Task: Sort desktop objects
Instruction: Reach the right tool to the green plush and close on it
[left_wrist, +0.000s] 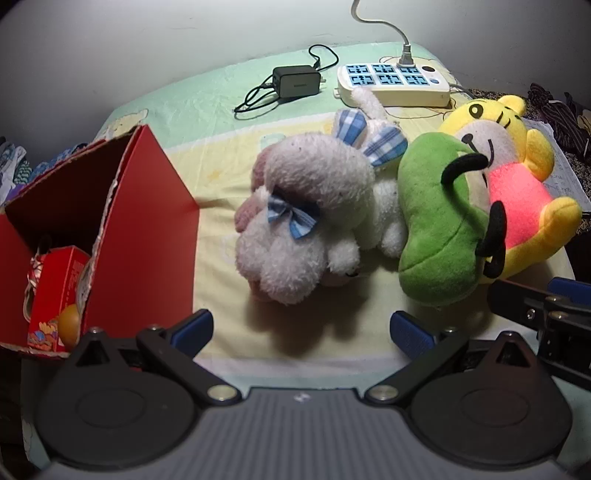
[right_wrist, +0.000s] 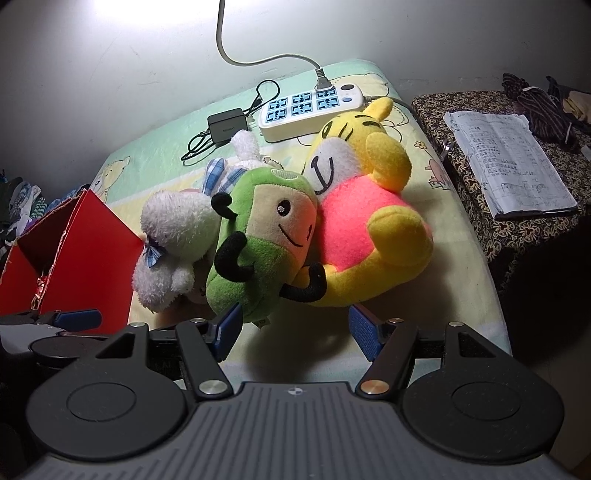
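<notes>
Cartoon-print desk (left_wrist: 229, 122): white plush (left_wrist: 306, 221), green plush (right_wrist: 258, 240), yellow plush (right_wrist: 369, 229) touching. Left gripper (left_wrist: 301, 330), right gripper (right_wrist: 295, 332) wide, empty. Risk: grabbing one drags neighbours.

Red box (left_wrist: 147, 229), green plush (right_wrist: 258, 243), blue-check bow (left_wrist: 291, 218).

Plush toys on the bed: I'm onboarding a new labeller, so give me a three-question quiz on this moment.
1. True or false: the left gripper is shut on the white plush dog.
2. Which toy lies between the white dog and the yellow plush? A) green plush B) red box C) power strip
3. Fill in: the grey cable plugs into the ____.

Key: 1 false, its jaws stand open, holding nothing. 2 A, the green plush. 3 power strip.
</notes>
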